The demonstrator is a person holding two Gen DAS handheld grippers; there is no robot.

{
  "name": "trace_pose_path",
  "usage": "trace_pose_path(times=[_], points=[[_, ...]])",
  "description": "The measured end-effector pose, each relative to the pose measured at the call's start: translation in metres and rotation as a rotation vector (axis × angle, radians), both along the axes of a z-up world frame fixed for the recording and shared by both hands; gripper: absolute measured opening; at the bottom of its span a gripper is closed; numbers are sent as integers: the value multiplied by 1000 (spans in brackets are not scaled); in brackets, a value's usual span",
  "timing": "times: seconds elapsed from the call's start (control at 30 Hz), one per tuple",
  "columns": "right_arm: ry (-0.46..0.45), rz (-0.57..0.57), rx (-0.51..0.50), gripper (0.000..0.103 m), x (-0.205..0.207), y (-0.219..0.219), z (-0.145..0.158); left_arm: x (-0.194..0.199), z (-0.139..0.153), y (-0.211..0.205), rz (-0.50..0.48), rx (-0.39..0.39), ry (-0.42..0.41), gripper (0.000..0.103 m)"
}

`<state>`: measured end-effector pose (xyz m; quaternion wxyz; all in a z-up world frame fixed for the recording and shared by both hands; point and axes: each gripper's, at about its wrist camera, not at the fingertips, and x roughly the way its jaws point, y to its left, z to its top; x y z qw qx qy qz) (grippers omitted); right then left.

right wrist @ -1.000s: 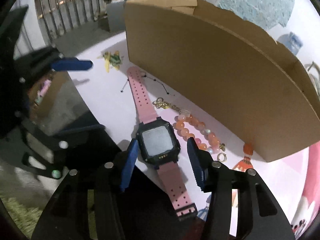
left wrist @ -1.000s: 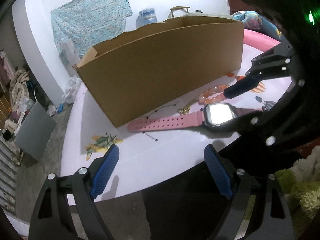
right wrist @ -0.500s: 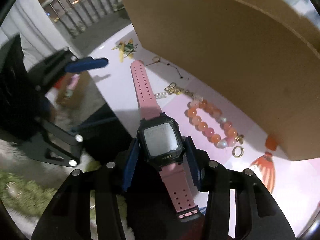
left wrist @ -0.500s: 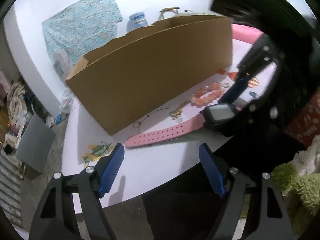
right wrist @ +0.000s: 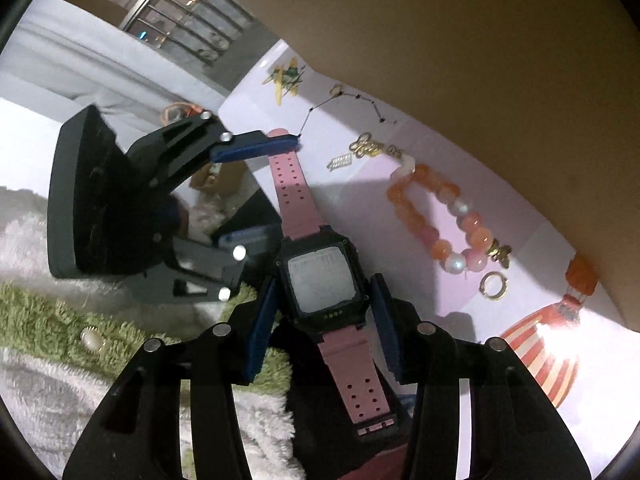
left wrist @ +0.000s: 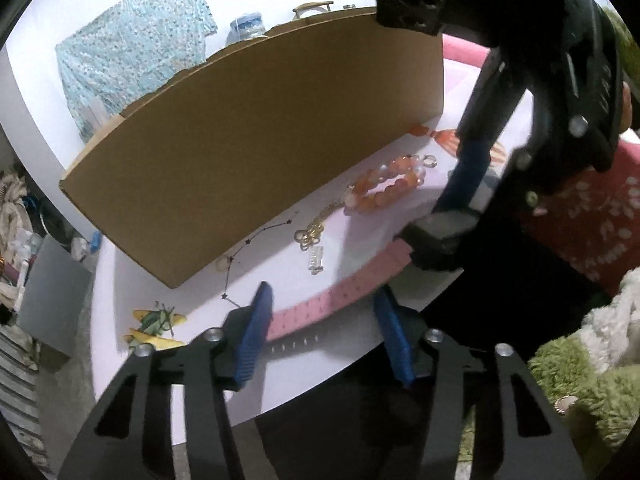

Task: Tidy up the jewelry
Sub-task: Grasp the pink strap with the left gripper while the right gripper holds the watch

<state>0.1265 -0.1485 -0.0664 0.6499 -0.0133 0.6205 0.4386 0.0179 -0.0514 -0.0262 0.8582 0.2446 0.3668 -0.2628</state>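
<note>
A: where's the watch (right wrist: pixel 320 280) vs the cardboard box (left wrist: pixel 260 140)?

B: In front of it. Right gripper (right wrist: pixel 322 320) clamps its case; strap runs lengthwise into the left gripper (left wrist: pixel 324 320), jaws closing around it.

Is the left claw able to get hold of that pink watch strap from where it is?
Probably yes. The left gripper already straddles the free end of the pink strap, its jaws closing with nothing between. The right gripper holds the watch face.

I'm in a lived-in home: shaggy green rug (left wrist: pixel 592 384), white fluffy blanket (right wrist: pixel 52 392), patterned cloth (left wrist: pixel 132 48) on the wall, window grille (right wrist: pixel 192 12).
</note>
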Motion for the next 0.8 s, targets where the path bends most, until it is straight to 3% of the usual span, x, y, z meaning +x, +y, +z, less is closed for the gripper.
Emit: trace_pose_path(times=[0.03, 0.17, 0.33, 0.47, 0.6, 0.7, 0.8], points=[[7, 3, 11, 44, -2, -1, 0, 2, 0, 0, -2, -12, 14, 37], [16, -14, 35, 44, -6, -13, 5, 6, 2, 4, -5, -55, 70, 22], [-64, -49, -2, 47, -16, -25, 16, 28, 9, 21, 45, -180, 223, 16], [-167, -89, -61, 47, -29, -27, 22, 53, 10, 39, 112, -299, 366, 13], [-307, -127, -133, 47, -49, -24, 28, 66, 9, 50, 149, -364, 447, 13], [-424, -130, -210, 47, -69, -13, 26, 68, 7, 55, 164, -385, 479, 13], [-520, -132, -326, 39, -85, -6, 18, 67, 8, 55, 172, -387, 489, 13]])
